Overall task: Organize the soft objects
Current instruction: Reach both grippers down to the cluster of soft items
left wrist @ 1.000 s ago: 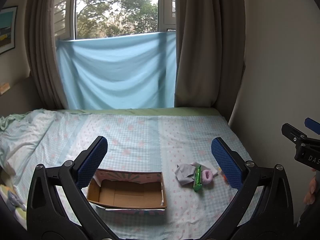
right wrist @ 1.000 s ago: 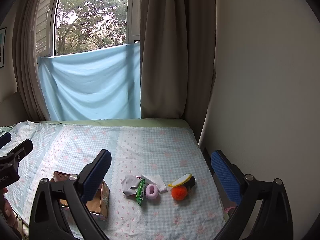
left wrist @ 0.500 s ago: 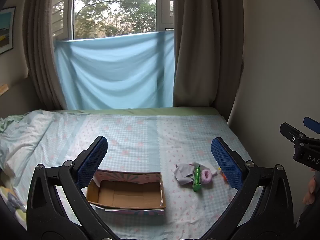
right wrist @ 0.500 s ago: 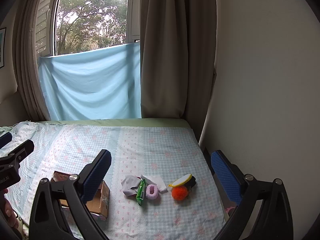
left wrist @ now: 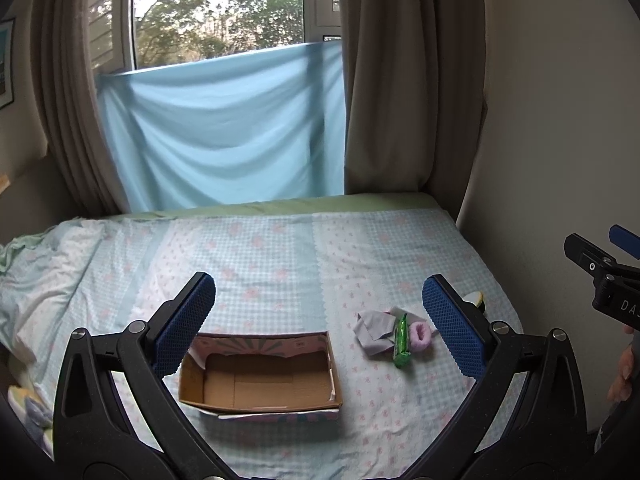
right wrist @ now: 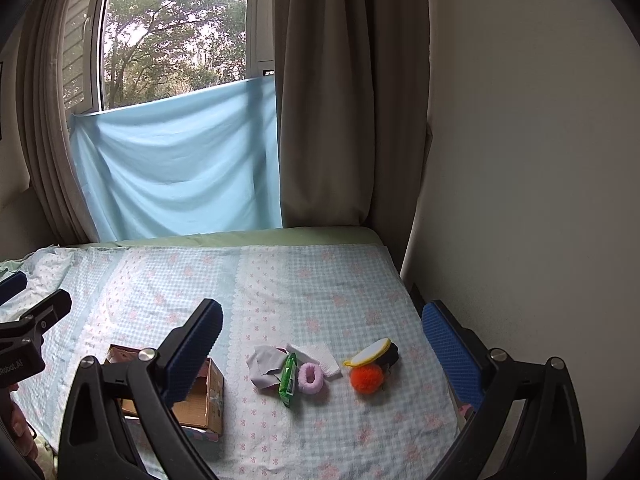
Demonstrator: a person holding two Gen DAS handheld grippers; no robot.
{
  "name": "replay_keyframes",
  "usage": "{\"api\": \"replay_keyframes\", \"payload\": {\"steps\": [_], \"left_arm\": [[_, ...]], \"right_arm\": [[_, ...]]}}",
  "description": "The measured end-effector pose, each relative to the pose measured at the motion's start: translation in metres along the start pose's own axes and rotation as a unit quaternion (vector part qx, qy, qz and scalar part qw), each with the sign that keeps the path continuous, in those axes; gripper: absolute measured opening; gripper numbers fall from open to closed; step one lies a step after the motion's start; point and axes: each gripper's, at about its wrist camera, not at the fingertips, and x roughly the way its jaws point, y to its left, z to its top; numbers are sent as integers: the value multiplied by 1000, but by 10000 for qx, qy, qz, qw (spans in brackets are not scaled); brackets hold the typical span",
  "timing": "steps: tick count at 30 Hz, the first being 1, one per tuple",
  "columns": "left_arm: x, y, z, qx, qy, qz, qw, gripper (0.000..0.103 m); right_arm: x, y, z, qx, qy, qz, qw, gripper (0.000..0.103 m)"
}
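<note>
The soft things lie in a loose row on the bed (right wrist: 320,280): a grey cloth (right wrist: 262,366), a green packet (right wrist: 289,374), a pink scrunchie (right wrist: 310,377), a white pad (right wrist: 316,354) and, a little to the right, an orange pompom (right wrist: 366,377) touching a yellow-rimmed pouch (right wrist: 370,352). The green packet's long axis runs away from the viewer, slightly tilted. The cardboard box (left wrist: 260,376) sits open and empty to their left, its long side across the bed. Nothing is picked up yet; this looks like the approach. The left hand-held gripper (left wrist: 319,320) and right hand-held gripper (right wrist: 322,346) both hover spread wide, holding nothing. Next, I judge, one must descend onto an item and close.
</note>
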Motion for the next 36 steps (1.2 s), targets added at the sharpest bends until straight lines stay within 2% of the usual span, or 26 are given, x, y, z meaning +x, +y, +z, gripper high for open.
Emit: {"api": "replay_keyframes", "payload": {"steps": [10,16,20,27,36], "left_arm": [[59,-6,7,145,544,-493,9972,103],[120,-22,4,154,1040,-625,9925,103],[172,-40,-3,230,1453,-660,9869,103],[281,-70,-34,328,2448,-781,9659,103],[405,-97,-108,589,3549,-815,9295,102]], "right_arm": [[30,-22,-11,312,537,-494,9968,100],[71,-36,-23,175,815,-437,9956,100],[116,-42,-42,198,1225,-241,9920,100],[200,-59,-82,503,1985,-137,9787,100],[300,-98,-145,911,2773,-354,9558,100]]}}
